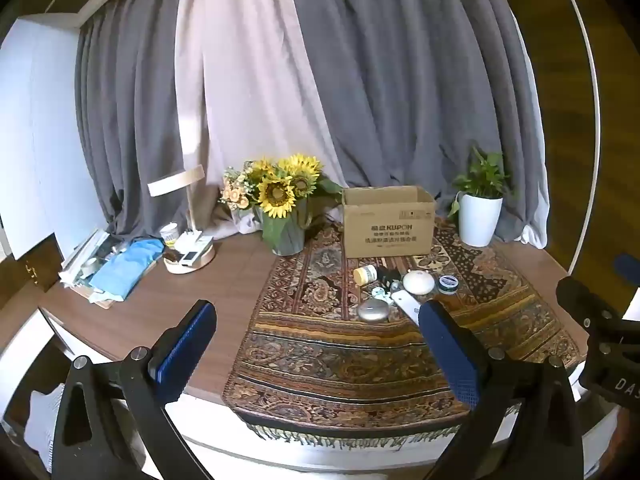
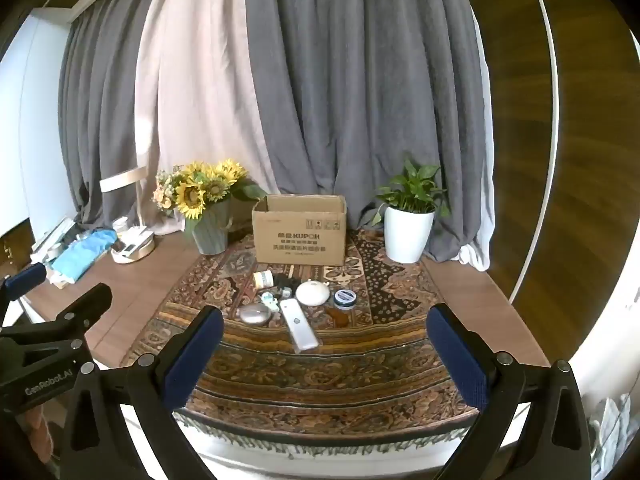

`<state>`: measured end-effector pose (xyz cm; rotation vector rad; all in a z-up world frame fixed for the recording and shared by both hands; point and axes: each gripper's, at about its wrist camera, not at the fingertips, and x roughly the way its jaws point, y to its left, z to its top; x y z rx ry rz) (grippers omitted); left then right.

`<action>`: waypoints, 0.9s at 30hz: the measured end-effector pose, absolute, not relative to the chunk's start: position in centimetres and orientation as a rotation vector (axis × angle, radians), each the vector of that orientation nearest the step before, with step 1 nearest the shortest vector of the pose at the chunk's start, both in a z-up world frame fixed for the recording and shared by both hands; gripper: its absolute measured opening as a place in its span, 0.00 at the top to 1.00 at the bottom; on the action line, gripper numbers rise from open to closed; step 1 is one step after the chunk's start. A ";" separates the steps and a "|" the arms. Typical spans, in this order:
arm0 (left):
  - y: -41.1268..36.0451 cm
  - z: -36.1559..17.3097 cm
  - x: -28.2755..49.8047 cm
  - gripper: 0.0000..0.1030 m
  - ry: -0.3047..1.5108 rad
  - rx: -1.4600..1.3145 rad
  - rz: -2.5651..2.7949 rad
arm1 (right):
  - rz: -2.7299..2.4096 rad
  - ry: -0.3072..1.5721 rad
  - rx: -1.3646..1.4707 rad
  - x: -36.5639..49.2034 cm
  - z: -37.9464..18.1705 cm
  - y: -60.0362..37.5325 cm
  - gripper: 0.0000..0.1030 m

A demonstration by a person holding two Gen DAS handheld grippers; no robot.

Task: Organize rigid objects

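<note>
We hold both the left gripper (image 1: pixel 318 344) and right gripper (image 2: pixel 326 344) spread wide and empty, low in frame, below the cardboard box (image 2: pixel 300 236) at centre.

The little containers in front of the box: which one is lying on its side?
The yellow-capped bottle, nearest the sunflowers; the blue-lidded round tin sits flat on its base.

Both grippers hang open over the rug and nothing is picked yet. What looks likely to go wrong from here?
1. The small items sit packed together: reaching for the white dome may knock the round tin or the white remote.
2. The cardboard box stands between the sunflower vase and the potted plant; a wide swing by the right gripper might tip either.
</note>
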<state>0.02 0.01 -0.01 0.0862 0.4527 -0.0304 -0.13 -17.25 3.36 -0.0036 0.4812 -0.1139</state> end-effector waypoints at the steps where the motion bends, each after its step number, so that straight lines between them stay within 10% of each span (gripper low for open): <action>1: 0.0 0.0 0.1 0.00 0.456 0.085 -0.034 | -0.117 0.487 -0.005 -0.1 3.4 -17.3 0.00; 27: 0.7 1.4 -0.1 0.00 0.422 0.101 -0.021 | -0.116 0.476 0.009 0.0 3.5 -17.2 0.00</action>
